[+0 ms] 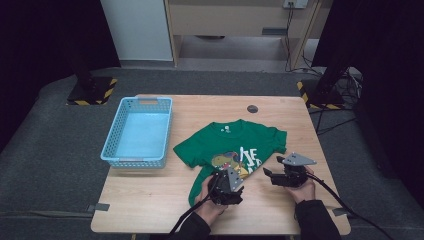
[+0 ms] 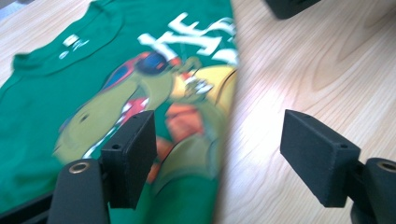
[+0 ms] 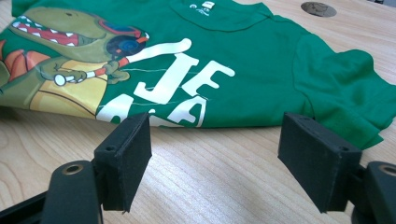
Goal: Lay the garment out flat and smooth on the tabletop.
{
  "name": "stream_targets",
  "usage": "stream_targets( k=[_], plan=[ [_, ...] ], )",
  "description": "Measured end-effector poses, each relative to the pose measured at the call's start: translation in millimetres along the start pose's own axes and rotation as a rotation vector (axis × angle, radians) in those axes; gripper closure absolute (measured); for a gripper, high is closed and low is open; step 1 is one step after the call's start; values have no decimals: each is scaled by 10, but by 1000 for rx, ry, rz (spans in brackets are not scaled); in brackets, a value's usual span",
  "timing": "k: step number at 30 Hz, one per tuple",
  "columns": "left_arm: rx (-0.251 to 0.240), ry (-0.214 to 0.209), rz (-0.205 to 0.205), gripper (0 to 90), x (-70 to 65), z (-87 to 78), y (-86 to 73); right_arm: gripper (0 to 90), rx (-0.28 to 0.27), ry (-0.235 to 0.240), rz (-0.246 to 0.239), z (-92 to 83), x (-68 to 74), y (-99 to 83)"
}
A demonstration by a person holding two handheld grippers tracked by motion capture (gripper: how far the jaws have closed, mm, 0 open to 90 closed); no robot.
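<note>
A green T-shirt with a dinosaur print and white letters lies on the wooden table, its lower part folded under. My left gripper hovers at the shirt's near edge, open. In the left gripper view one jaw is over the print and the other over bare wood, with nothing pinched. My right gripper is just off the shirt's right side, open. In the right gripper view its jaws stand low over the wood, facing the shirt's folded edge without touching it.
A light blue plastic basket stands empty at the table's left. A round cable grommet sits near the far edge, past the shirt's collar. Cables trail from both grippers toward the person's forearms at the front edge.
</note>
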State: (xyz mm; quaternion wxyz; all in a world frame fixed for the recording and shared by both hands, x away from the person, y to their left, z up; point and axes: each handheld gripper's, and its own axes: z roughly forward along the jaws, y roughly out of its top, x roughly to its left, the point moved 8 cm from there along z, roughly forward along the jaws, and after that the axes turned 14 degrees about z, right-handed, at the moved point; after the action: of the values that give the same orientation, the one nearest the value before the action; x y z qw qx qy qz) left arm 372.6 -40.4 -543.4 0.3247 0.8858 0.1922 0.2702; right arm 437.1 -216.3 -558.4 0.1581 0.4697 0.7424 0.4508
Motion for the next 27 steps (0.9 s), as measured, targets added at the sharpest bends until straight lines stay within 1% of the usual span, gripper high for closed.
stream_targets(
  k=[2, 4, 5, 6, 9, 11, 13, 16, 17, 19, 22, 24, 27],
  plan=[
    [-4, 4, 16, 277, -28, 46, 55, 257, -2, -1, 9, -3, -8, -3],
    [2, 11, 30, 284, -33, 106, 84, 257, -1, -2, 14, -9, -22, -7],
    [2, 11, 30, 295, -33, 106, 84, 258, -5, -3, 13, -12, -29, -5],
    [12, 15, 27, 301, -20, 179, 88, 258, -5, -1, 21, -18, -34, -3],
    [40, 12, 10, 313, 23, 285, 47, 258, -10, 0, 28, -24, -44, 0],
    [55, 5, 4, 319, 36, 312, 22, 258, -10, -1, 28, -23, -51, -2],
    [69, 8, 13, 331, 48, 332, -6, 258, -7, -1, 30, -21, -59, -7],
    [72, 3, 3, 358, 55, 356, -36, 259, -5, -2, 39, -18, -67, -10],
    [74, 4, 7, 368, 58, 359, -48, 259, -6, -1, 40, -19, -67, -10],
    [69, 9, 11, 399, 66, 368, -68, 260, -8, 1, 40, -21, -65, -8],
    [65, 10, 1, 455, 83, 387, -101, 260, -7, 3, 47, -19, -61, -9],
    [64, 6, 1, 495, 89, 396, -122, 261, -6, 6, 48, -14, -58, -13],
    [64, 11, 11, 576, 91, 404, -141, 262, -3, 8, 50, -9, -54, -18]
  ],
)
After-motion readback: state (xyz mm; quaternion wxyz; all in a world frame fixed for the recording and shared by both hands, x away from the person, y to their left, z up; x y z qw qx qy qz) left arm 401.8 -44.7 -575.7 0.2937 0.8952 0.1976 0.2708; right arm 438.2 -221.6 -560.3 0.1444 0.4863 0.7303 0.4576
